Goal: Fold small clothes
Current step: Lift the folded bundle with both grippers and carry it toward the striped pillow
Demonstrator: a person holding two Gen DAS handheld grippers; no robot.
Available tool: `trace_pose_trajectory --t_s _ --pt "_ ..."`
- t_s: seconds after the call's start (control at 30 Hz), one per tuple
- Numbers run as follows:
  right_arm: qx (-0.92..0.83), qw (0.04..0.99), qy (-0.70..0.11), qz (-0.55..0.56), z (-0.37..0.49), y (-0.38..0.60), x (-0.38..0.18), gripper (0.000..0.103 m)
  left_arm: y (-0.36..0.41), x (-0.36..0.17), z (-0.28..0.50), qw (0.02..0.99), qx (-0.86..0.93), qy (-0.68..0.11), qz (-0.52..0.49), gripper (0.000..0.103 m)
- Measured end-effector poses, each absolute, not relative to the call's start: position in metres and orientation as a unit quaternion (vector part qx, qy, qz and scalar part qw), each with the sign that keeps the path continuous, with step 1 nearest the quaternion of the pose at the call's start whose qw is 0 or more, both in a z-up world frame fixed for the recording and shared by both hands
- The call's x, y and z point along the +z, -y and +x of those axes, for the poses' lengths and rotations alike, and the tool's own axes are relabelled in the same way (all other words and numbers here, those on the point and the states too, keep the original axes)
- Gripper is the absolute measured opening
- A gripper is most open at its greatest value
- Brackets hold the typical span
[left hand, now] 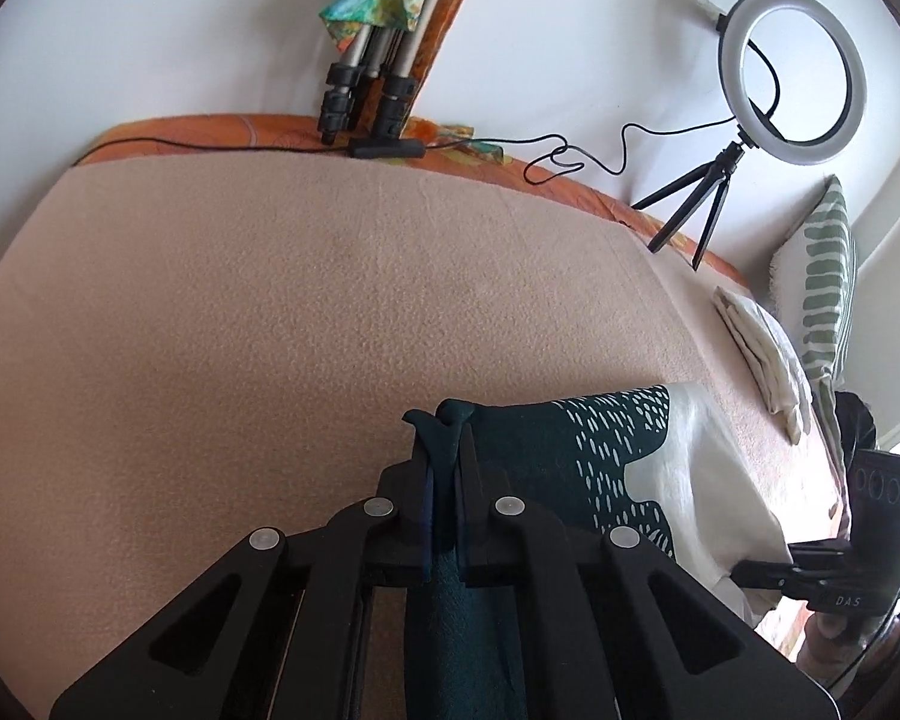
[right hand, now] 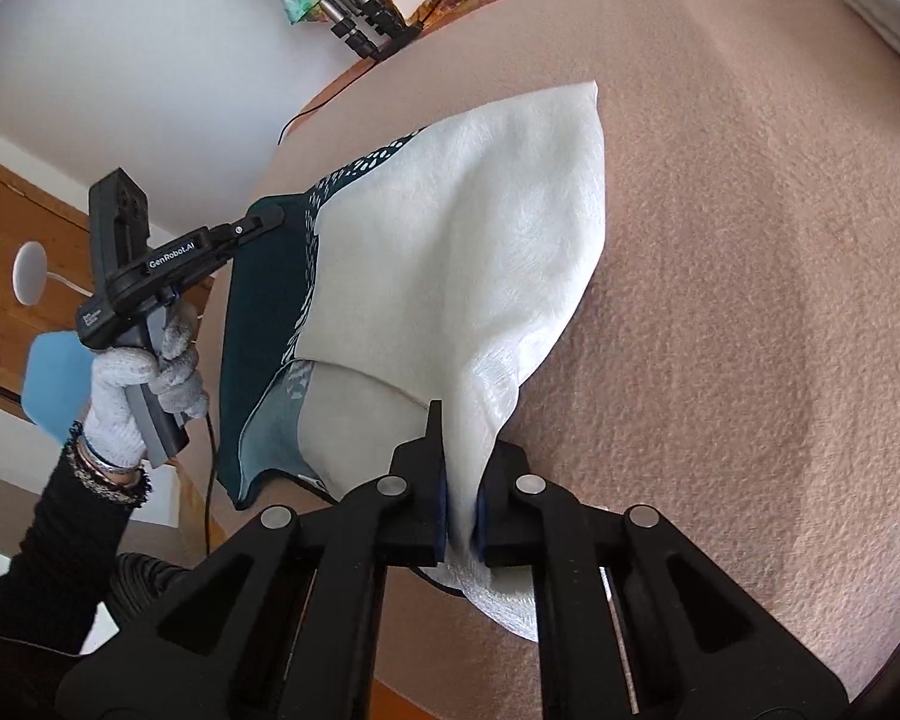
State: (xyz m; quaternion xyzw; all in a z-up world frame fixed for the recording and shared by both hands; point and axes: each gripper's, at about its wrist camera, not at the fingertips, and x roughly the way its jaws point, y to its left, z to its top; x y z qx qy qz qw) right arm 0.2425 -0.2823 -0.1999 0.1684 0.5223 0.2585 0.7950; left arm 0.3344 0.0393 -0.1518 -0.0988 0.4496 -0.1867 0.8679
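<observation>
The left claw (left hand: 444, 480) is clamped on the dark teal edge, and the right claw (right hand: 462, 498) on the white edge, of one teal-and-white patterned cloth (right hand: 450, 228) lifted off the beige fleece blanket (left hand: 270, 312).

Black two-finger grippers, gloved hand

The matte black left gripper (right hand: 264, 221) bears white "GenRobot.AI" lettering; silver pivot screws; at 8 o'clock, a grey knit-gloved hand (right hand: 144, 384), black sleeve (right hand: 60, 540), beaded bracelets (right hand: 105, 471).

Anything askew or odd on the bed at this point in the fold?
Nothing stands out. The teal-and-white cloth is pinched at two corners by the left gripper and right gripper; the blanket lies flat.
</observation>
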Motion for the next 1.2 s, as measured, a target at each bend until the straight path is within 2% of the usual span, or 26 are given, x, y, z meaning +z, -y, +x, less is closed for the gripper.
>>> trace_pose_trajectory --t_s 0.23,0.53,0.83,1.2 --pt "0.236 0.833 -0.486 0.121 0.239 0.276 -0.167 0.005 -0.028 -0.117 0.319 0.888 -0.188 -0.413 -0.069 0.003" --pt "0.217 0.855 -0.456 0.117 0.232 0.298 -0.138 0.005 0.014 -0.062 0.306 0.901 -0.222 -0.369 -0.046 0.003" --pt "0.175 0.886 -0.414 0.113 0.206 0.362 -0.102 0.005 0.088 -0.019 0.305 0.899 -0.279 -0.338 -0.026 0.003" --pt "0.062 0.922 -0.377 0.055 0.188 0.472 -0.065 0.005 0.216 0.002 0.319 0.88 -0.362 -0.305 -0.03 0.003"
